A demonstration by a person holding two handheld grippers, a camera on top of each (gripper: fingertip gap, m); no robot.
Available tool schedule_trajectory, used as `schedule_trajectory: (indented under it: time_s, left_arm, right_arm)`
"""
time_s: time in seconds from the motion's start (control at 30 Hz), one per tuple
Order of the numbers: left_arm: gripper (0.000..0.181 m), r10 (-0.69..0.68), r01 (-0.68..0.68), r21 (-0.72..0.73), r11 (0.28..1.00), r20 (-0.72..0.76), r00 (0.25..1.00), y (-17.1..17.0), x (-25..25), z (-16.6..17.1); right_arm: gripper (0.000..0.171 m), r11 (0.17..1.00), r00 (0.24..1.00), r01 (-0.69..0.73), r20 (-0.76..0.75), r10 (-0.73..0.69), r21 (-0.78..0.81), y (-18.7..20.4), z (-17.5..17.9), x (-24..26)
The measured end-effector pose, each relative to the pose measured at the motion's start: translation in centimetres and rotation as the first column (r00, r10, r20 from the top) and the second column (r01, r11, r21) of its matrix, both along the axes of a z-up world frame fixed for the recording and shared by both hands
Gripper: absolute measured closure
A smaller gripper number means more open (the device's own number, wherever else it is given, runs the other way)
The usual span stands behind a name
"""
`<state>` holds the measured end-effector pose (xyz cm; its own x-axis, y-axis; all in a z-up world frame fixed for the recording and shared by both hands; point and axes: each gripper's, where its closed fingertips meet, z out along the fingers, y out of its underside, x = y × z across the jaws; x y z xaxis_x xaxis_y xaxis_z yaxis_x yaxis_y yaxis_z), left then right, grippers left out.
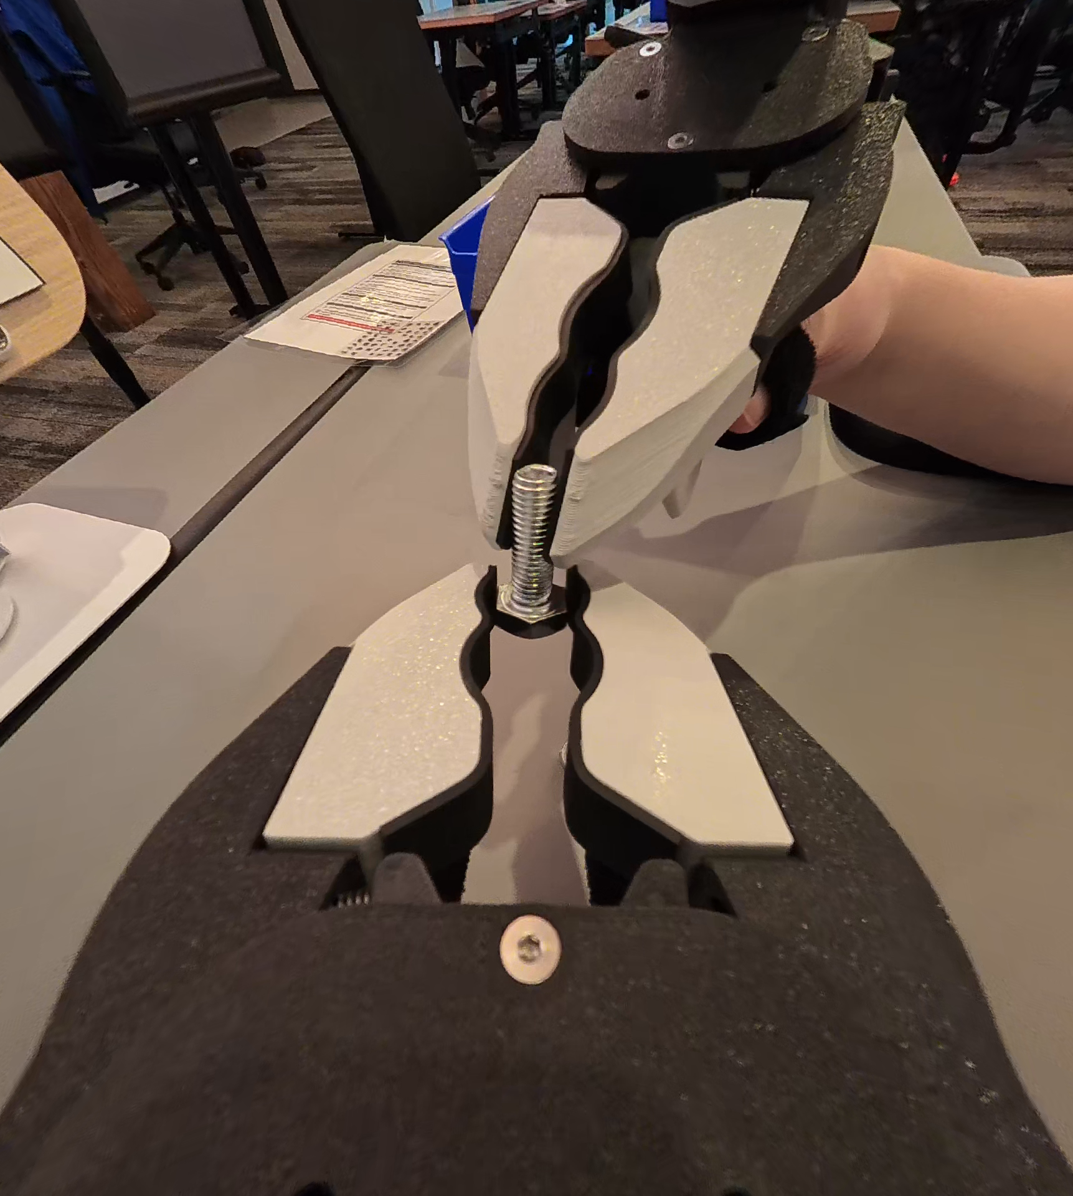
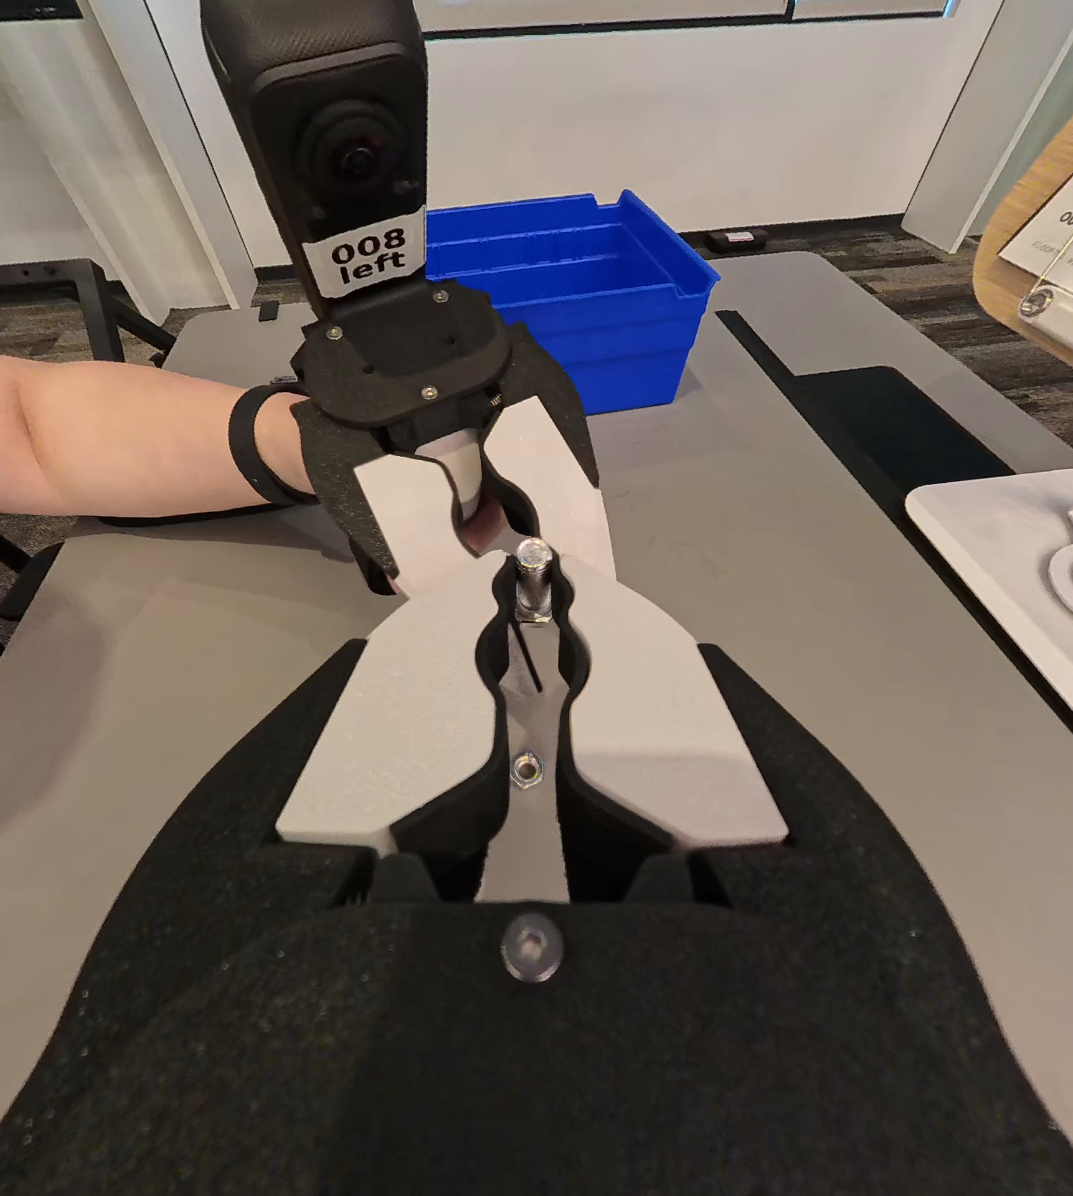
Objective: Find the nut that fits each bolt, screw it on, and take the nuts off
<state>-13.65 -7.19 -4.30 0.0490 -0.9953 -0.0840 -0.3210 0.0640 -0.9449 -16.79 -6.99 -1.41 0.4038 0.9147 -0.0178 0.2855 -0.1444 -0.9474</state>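
grey surface [image 2: 779,647] carries everything; blue bin [image 2: 585,304] sits at its far end, white stand base [image 2: 1006,582] on the right edge, a printed sheet [image 1: 378,304] near the bin. left claw [image 1: 530,605] is closed down to a narrow gap, tips pinched on the hex nut [image 1: 528,608] at the bottom of the bolt [image 1: 530,518]. right claw [image 2: 533,582] comes in from the opposite side, also nearly closed, fingers clamped on the bolt's threaded shaft just above the nut. bolt stands roughly upright, held between the two claws above the surface, nut threaded on its lower end. a second loose nut [image 2: 526,771] lies flat on the surface under the right claw, seen through the gap between its fingers. person's bare forearm [image 2: 100,440] with a black wristband [image 2: 249,446] behind the left claw.
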Motion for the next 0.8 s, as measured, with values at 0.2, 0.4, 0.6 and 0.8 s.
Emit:
schedule_trajectory:
  time_s: [0.2, 0.4, 0.6, 0.8]
  left_arm:
    - [0.162, 0.006, -0.006, 0.004, 1.0, -0.008, 1.0, 0.11, 0.05, -0.22]
    - [0.164, 0.009, -0.009, 0.007, 1.0, -0.007, 1.0, 0.13, 0.1, -0.32]
    - [0.165, 0.015, -0.015, 0.002, 1.0, 0.005, 1.0, 0.2, 0.17, -0.14]
    - [0.165, 0.021, -0.021, 0.018, 1.0, 0.008, 1.0, 0.24, 0.16, -0.08]
  right_arm:
    - [0.162, 1.0, 1.0, 0.007, -0.012, -0.007, -0.003, 0.06, 0.14, 0.01]
    - [0.162, 1.0, 1.0, 0.004, -0.017, -0.004, -0.011, 0.07, 0.01, -0.03]
    - [0.162, 1.0, 0.999, 0.001, -0.039, -0.002, -0.02, 0.13, 0.16, 0.07]
    - [0.162, 0.999, 0.998, -0.004, -0.059, 0.002, -0.034, 0.1, 0.23, 0.11]
